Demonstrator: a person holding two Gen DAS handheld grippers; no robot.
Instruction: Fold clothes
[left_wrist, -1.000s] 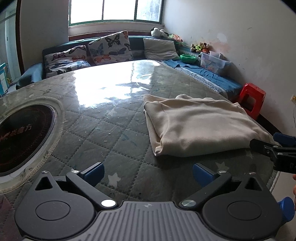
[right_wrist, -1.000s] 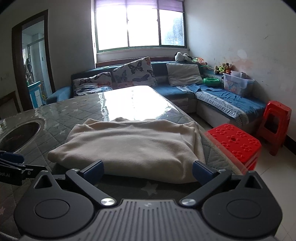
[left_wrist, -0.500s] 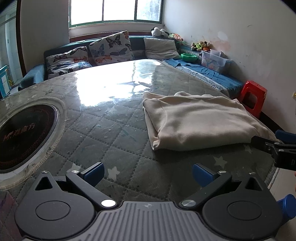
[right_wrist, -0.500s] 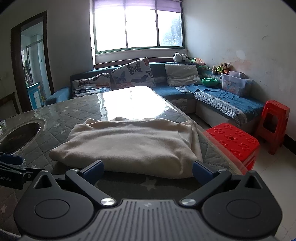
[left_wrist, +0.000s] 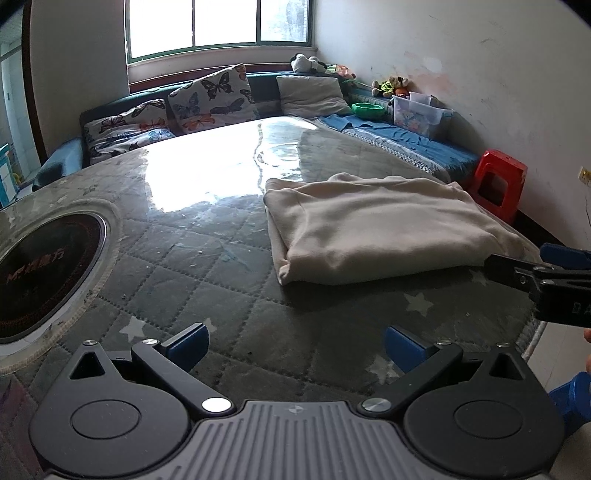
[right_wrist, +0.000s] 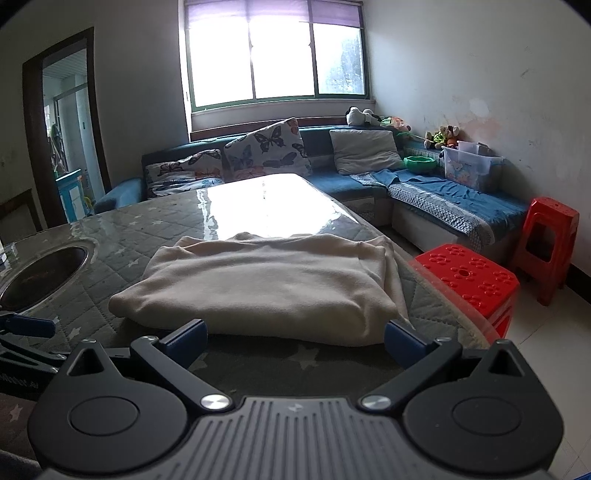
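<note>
Living room, blue corner sofa (right_wrist: 436, 192) under a bright window (right_wrist: 275, 51), butterfly cushions (left_wrist: 210, 99), plastic box (left_wrist: 421, 116) and green bowl (left_wrist: 367, 109) on the sofa. Big bench (left_wrist: 207, 266) with a quilted grey star-print cover under a glossy clear sheet; window glare washes out its far half. Round dark inset (left_wrist: 40, 273) at bench left, lettering on it unreadable. Folded cream garment (left_wrist: 380, 232) lies flat on the bench near its right edge, one corner hidden behind the right tongs (left_wrist: 546, 273) in the left view. Those tongs are cut off by the frame there; the right view shows them (right_wrist: 293, 338) spread wide, empty, just short of the garment's (right_wrist: 258, 284) near edge. Left tongs (left_wrist: 295, 341) wide apart too, holding nothing, over bare bench, garment ahead to the right. Only the right view shows the doorway (right_wrist: 62, 147) and the nearer red stool (right_wrist: 472, 280); a second red stool (left_wrist: 498, 184) appears in both. Left tongs (right_wrist: 26, 339) partly cut off at the right view's left edge.
</note>
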